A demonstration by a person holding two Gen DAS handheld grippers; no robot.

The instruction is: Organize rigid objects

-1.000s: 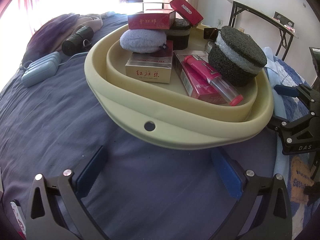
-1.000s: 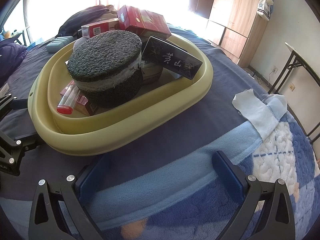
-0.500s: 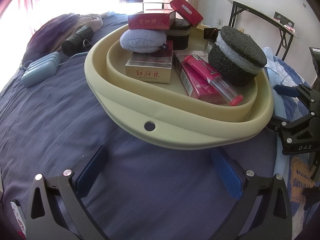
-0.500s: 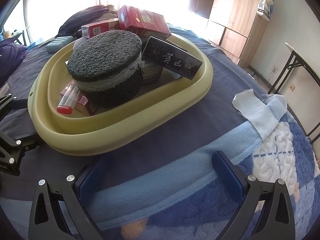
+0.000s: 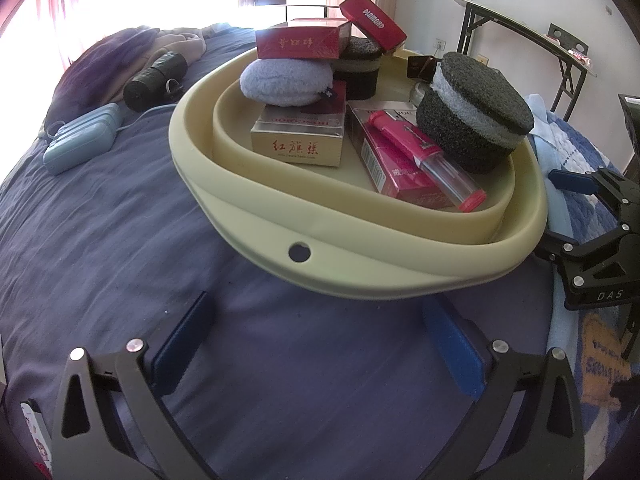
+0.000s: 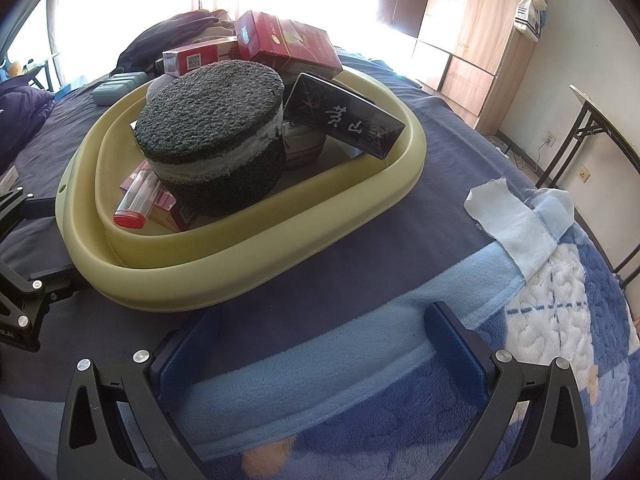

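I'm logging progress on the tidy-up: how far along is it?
Mostly gathered: the boxes, the pink tube and the black sponge pad sit piled in the yellow basin. Nothing is in hand; the left tool and right tool are open and empty. The pile looks loose, and straightening it may remain.

Black left gripper [image 5: 318, 344] frame, silver screws, blue-padded jaws.

Crowded basin [image 5: 400, 276], open bedspread [image 5: 120, 240] around
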